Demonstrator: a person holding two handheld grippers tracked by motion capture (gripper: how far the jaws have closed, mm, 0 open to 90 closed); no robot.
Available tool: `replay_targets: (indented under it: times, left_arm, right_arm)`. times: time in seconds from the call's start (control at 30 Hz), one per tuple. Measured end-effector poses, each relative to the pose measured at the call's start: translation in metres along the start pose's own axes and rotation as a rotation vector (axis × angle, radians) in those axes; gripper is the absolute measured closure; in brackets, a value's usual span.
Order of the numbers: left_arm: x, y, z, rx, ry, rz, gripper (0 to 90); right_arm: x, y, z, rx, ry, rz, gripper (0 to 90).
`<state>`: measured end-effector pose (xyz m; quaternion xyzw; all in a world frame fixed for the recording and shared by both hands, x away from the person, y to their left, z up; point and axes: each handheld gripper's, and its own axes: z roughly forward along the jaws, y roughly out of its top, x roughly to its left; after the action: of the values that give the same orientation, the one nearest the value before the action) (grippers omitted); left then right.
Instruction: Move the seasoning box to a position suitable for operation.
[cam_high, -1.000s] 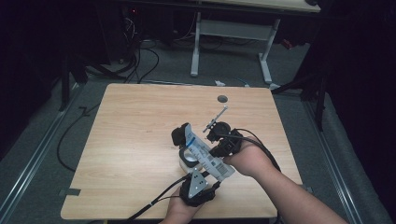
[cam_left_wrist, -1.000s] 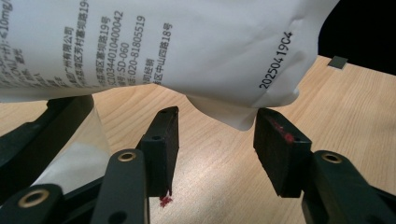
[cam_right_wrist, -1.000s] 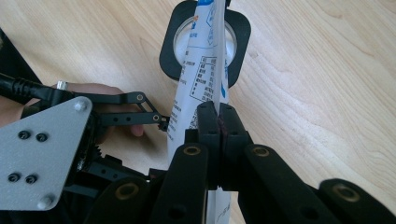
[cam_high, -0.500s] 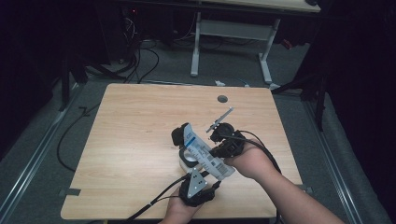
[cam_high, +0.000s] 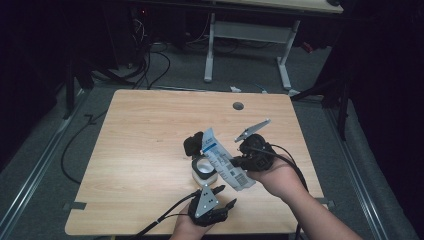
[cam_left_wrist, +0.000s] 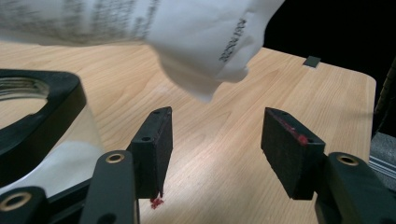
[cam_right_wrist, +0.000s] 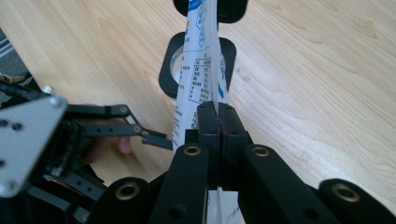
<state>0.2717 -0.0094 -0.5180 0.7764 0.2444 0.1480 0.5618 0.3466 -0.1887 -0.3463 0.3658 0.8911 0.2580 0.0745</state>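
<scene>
the pouch (cam_high: 224, 162) is hanging in the air over the middle of the table (cam_high: 150, 130), tilted, with its upper end toward 11 o'clock and its lower end toward 5 o'clock in the high view. the right gripper (cam_right_wrist: 218, 122) is pinching it flat between its closed jaws, in the right gripper view at about 6 o'clock of the pouch, so i think the person is holding it slanted like this to pour into the jar (cam_high: 204, 170) below. the jar is standing on the table under the pouch, with a black frame (cam_right_wrist: 196, 63) around its open mouth, probably to keep it steady.

the left gripper (cam_left_wrist: 215, 149) is waiting at 6 o'clock of the jar. its jaws have just been opening, and now they are standing apart with nothing between them, only bare wood; the lower corner of the pouch is hanging above them at 12 o'clock. this hand seems to be freeing the pouch and leaving it to the right one.

the pouch is carrying a blue label, a barcode and a small printed table, but the words are too small to read. a printed code near the corner is blurred.
</scene>
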Motion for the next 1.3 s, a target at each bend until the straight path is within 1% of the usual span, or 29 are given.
replay_targets:
  times: [0.13,0.2,0.3,0.43,0.47,0.6,0.63,0.67,0.7,0.8,0.87,0.93,0.97,1.03,1.1,1.2,1.23,1.3]
  left_arm:
    - [0.006,-0.003,-0.008,0.014,0.01,0.004,43.7]
    - [0.009,-0.004,-0.012,0.011,0.017,0.007,43.7]
    - [0.013,-0.005,-0.019,0.011,0.026,0.007,43.7]
    - [0.021,-0.008,-0.028,0.013,0.047,0.015,43.7]
    - [0.024,-0.009,-0.031,0.014,0.053,0.012,43.7]
    - [0.035,-0.012,-0.041,0.014,0.078,0.0,43.7]
    - [0.039,-0.013,-0.043,0.014,0.083,-0.012,43.7]
    - [0.044,-0.014,-0.045,0.014,0.083,-0.031,43.8]
    - [0.05,-0.015,-0.048,0.018,0.093,-0.043,43.8]
    - [0.063,-0.018,-0.055,0.025,0.129,-0.052,43.9]
    - [0.072,-0.019,-0.062,0.021,0.151,-0.057,43.9]
    - [0.081,-0.019,-0.068,0.012,0.163,-0.068,44.1]
    - [0.086,-0.02,-0.072,0.008,0.176,-0.078,44.1]
    - [0.096,-0.021,-0.079,0.009,0.208,-0.082,44.2]
    - [0.105,-0.023,-0.088,0.005,0.244,-0.085,44.3]
    - [0.115,-0.026,-0.104,-0.007,0.273,-0.113,44.4]
    - [0.118,-0.028,-0.109,-0.013,0.281,-0.117,44.4]
    - [0.122,-0.029,-0.117,-0.006,0.298,-0.119,44.3]
  right_arm:
    - [-0.011,-0.015,0.001,-0.016,0.0,0.033,90.0]
    - [-0.016,-0.022,0.002,-0.019,-0.001,0.042,90.0]
    - [-0.026,-0.033,0.003,-0.012,-0.01,0.074,90.0]
    - [-0.039,-0.047,0.005,0.0,-0.037,0.097,90.0]
    - [-0.042,-0.05,0.005,0.005,-0.042,0.114,90.0]
    - [-0.055,-0.061,0.009,0.026,-0.069,0.128,90.0]
    - [-0.057,-0.064,0.01,0.031,-0.072,0.143,90.0]
    - [-0.06,-0.066,0.011,0.035,-0.076,0.154,90.0]
    - [-0.064,-0.069,0.012,0.034,-0.079,0.153,90.0]
    - [-0.071,-0.076,0.013,0.042,-0.095,0.179,90.0]
    - [-0.076,-0.08,0.014,0.032,-0.098,0.186,90.0]
    - [-0.079,-0.082,0.013,0.026,-0.104,0.199,90.0]
    - [-0.082,-0.083,0.014,0.02,-0.106,0.202,90.0]
    - [-0.087,-0.085,0.015,0.012,-0.114,0.219,90.0]
    - [-0.088,-0.085,0.019,0.003,-0.134,0.215,90.0]
    - [-0.089,-0.086,0.021,-0.051,-0.135,0.23,90.0]
    - [-0.089,-0.087,0.022,-0.071,-0.133,0.234,90.0]
    - [-0.089,-0.089,0.024,-0.098,-0.15,0.232,90.0]
